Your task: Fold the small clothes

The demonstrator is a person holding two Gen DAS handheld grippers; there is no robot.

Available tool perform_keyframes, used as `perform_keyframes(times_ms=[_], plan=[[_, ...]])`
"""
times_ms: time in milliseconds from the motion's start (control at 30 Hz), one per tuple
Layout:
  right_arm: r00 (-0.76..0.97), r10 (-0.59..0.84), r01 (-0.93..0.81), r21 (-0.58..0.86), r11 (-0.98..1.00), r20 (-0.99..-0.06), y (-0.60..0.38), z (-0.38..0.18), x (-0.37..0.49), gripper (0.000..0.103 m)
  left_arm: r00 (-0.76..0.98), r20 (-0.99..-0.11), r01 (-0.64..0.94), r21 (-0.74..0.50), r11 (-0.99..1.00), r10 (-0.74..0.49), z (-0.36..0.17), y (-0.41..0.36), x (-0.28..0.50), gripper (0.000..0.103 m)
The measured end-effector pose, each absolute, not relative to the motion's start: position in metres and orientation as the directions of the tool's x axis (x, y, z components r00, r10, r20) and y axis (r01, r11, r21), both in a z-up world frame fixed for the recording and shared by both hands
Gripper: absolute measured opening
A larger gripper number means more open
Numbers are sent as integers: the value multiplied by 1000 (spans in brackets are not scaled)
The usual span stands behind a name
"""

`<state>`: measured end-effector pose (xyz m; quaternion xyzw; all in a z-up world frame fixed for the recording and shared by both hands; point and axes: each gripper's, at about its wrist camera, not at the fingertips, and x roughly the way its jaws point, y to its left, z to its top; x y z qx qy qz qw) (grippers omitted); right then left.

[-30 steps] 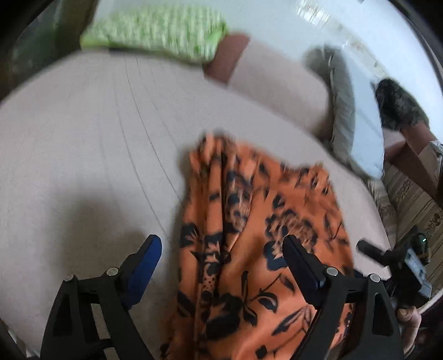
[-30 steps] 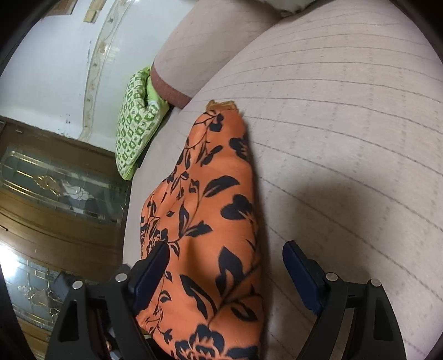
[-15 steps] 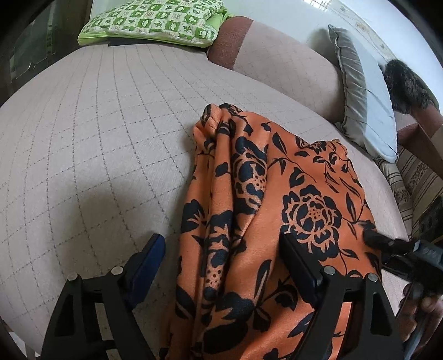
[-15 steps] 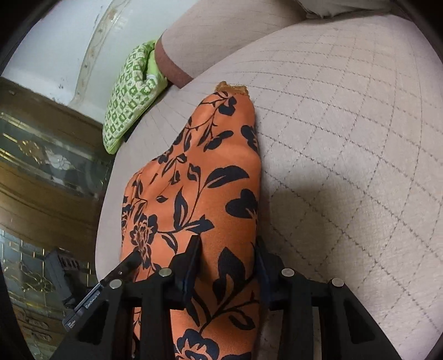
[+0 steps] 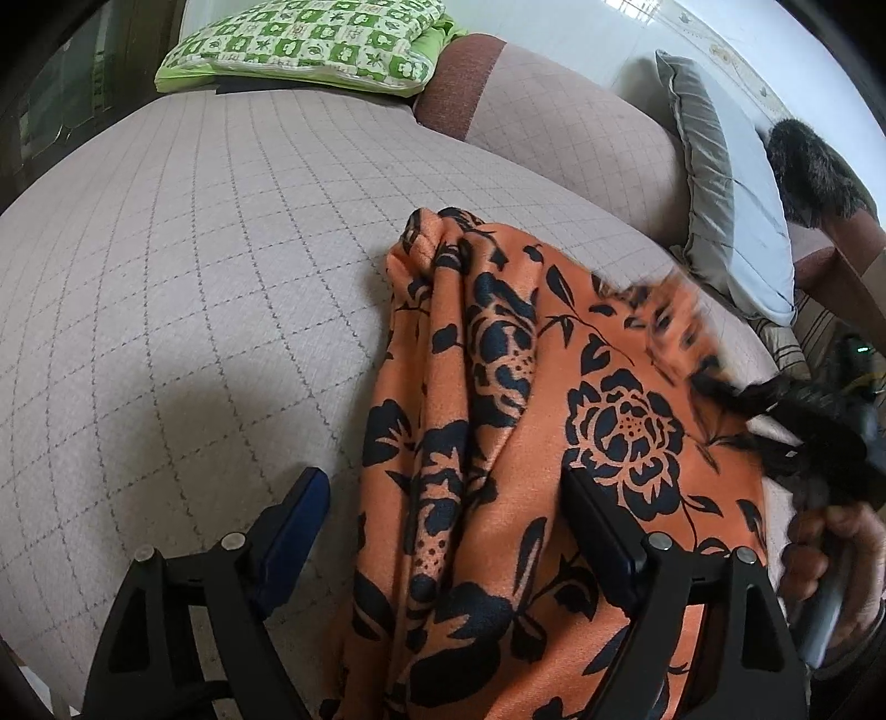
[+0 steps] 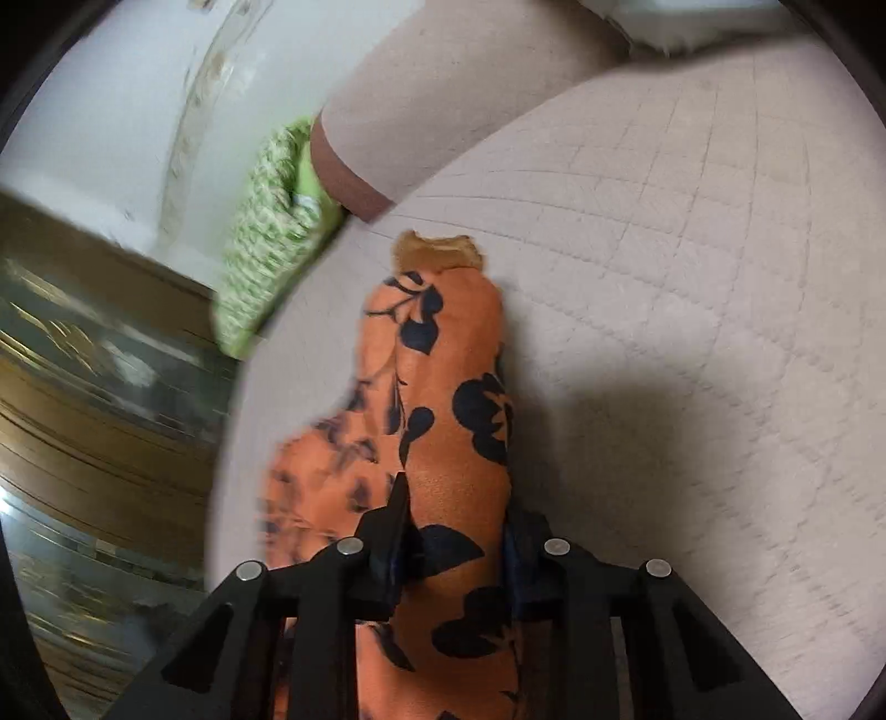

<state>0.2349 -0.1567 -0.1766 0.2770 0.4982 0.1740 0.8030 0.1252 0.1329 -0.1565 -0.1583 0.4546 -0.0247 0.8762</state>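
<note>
Soft daylight; left view sharp, its right edge smeared. Right view motion-blurred throughout; fisheye bends dark corners.

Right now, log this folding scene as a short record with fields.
surface: beige quilted sofa seat
garment: orange cloth with black flower print, bunched lengthwise
left gripper: open, one finger on the cloth
right gripper: jaws closing, a fold of the cloth between them
nearby: green checked cushion, grey pillow

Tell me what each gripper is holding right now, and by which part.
The right gripper is closing on a bunched fold of the orange floral garment, near its right edge. The left gripper is open over the garment and holds nothing.
</note>
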Motion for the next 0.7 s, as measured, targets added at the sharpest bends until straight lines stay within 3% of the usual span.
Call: perform_keyframes(times_ms=[33, 67, 100, 267, 333, 367, 400, 433, 467, 600, 700], plan=[[432, 582, 10, 649, 761, -689, -160, -182, 234, 55, 588, -788, -100, -293, 951, -181, -156, 132, 124, 87], [435, 631, 17, 707, 707, -642, -167, -181, 229, 62, 591, -786, -99, -295, 950, -182, -155, 132, 124, 87], [446, 658, 25, 743, 669, -607, -172, -179, 223, 75, 592, -784, -100, -303, 948, -188, -153, 134, 123, 87], [462, 683, 25, 778, 627, -566, -188, -173, 186, 77, 669, -713, -123, -385, 915, -210, -133, 151, 113, 87], [418, 708, 26, 787, 617, -569, -181, -184, 182, 77, 618, -754, -120, -371, 921, -224, -144, 146, 120, 87], [360, 720, 17, 776, 631, -593, -170, -193, 182, 77, 566, -793, -122, -351, 928, -225, -154, 142, 126, 88], [344, 706, -5, 751, 660, -619, -160, -196, 180, 62, 555, -805, -120, -327, 937, -210, -160, 139, 128, 87], [335, 683, -41, 715, 698, -648, -150, -194, 179, 44, 569, -796, -107, -321, 941, -207, -156, 137, 127, 79], [347, 662, -47, 692, 720, -665, -146, -190, 177, 43, 577, -776, -59, -350, 935, -254, -153, 135, 127, 48], [363, 602, -105, 611, 785, -711, -132, -169, 175, 36, 571, -779, -13, -321, 947, -257, -150, 130, 128, 37], [401, 601, -164, 592, 789, -691, -133, -148, 166, 35, 600, -757, -3, -327, 945, -260, -135, 132, 125, 32]])
